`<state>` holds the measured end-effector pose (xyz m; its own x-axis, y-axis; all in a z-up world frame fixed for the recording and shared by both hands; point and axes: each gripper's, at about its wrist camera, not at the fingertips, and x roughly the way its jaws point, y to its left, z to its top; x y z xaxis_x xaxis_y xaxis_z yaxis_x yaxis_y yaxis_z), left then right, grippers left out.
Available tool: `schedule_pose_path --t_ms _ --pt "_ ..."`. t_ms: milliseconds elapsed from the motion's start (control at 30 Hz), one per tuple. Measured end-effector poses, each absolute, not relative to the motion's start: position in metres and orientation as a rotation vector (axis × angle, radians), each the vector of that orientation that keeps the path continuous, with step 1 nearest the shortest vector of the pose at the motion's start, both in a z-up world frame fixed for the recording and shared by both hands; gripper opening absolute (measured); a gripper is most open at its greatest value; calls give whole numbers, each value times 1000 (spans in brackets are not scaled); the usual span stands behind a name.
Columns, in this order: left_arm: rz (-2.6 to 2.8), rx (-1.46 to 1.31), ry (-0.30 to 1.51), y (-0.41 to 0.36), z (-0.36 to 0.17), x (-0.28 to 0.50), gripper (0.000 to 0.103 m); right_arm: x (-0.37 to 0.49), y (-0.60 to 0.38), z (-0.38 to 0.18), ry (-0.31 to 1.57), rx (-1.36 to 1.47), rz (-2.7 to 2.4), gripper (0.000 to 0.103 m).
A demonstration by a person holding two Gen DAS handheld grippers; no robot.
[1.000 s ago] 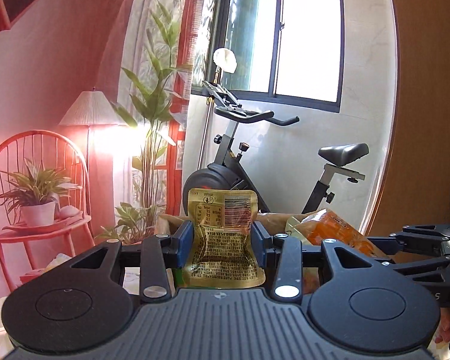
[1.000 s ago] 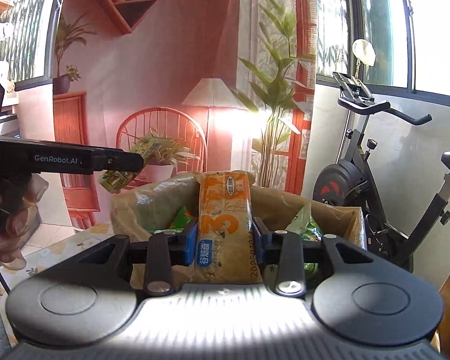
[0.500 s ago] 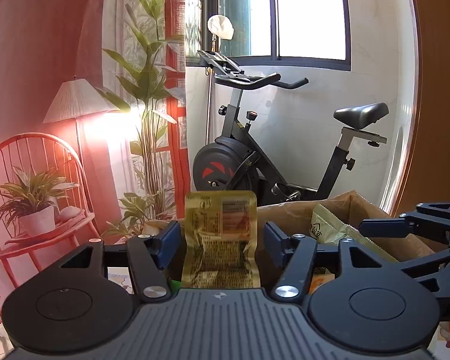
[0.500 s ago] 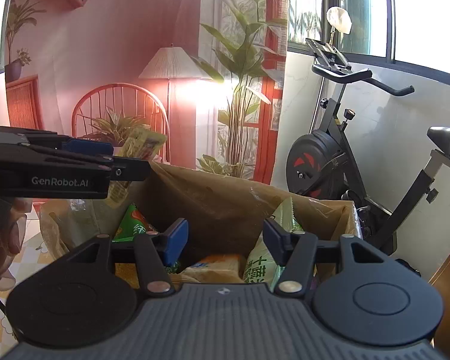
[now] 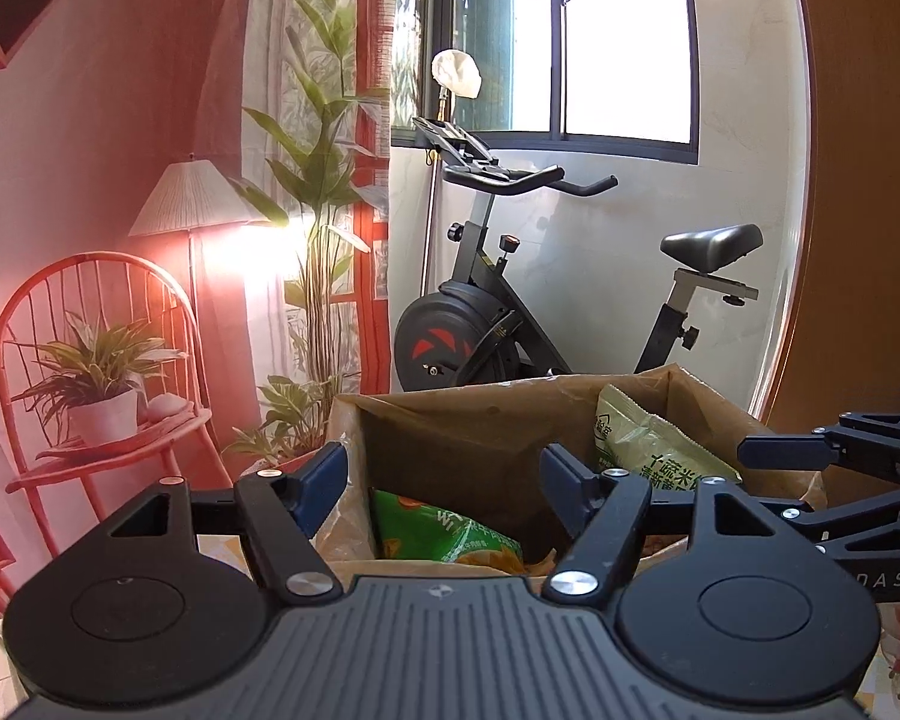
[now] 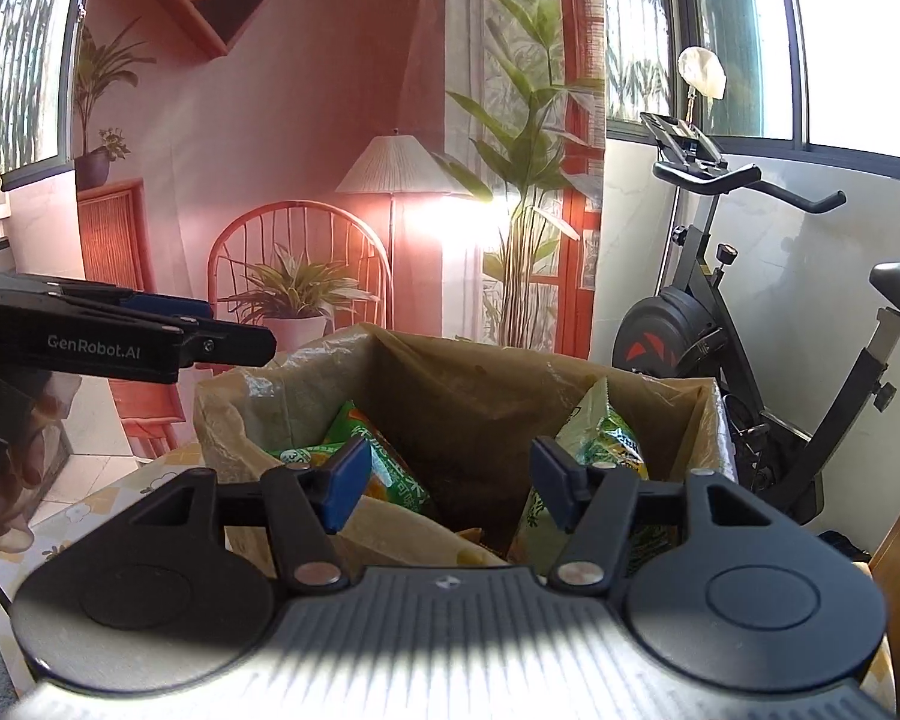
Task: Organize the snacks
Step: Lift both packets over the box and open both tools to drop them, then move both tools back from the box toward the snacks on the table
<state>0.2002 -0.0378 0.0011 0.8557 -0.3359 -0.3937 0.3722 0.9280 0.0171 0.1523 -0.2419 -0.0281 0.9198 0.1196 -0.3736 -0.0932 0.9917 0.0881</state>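
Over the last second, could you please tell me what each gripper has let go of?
The left gripper opened and released its gold pouch; the right gripper opened and released its orange packet. Neither item is clearly visible now. The brown bag and green snack packs stayed put.

The left tool (image 5: 444,477) sits low in the middle of its own picture. Its two blue fingers (image 5: 325,476) are spread wide apart, and nothing is between them. The right tool (image 6: 450,477) looks the same in its picture, with its blue fingers (image 6: 347,483) wide apart and nothing held. In the right picture, the left tool shows at the left edge, side on, with a hand (image 6: 6,480) under it. In the left picture, the right tool pokes in from the right edge.
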Motion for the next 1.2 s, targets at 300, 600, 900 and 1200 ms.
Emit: schedule_pose_path --t_ms 300,600,900,1200 --pt "-323 55 408 3 -23 157 73 104 -237 -48 398 88 147 62" --pt "-263 -34 520 29 -72 135 73 75 -221 -82 436 82 216 62" --pt "-222 -59 610 39 -109 129 72 72 -216 -123 509 85 221 62" --pt "-209 -61 650 39 -127 128 72 75 -223 -159 555 92 204 62"
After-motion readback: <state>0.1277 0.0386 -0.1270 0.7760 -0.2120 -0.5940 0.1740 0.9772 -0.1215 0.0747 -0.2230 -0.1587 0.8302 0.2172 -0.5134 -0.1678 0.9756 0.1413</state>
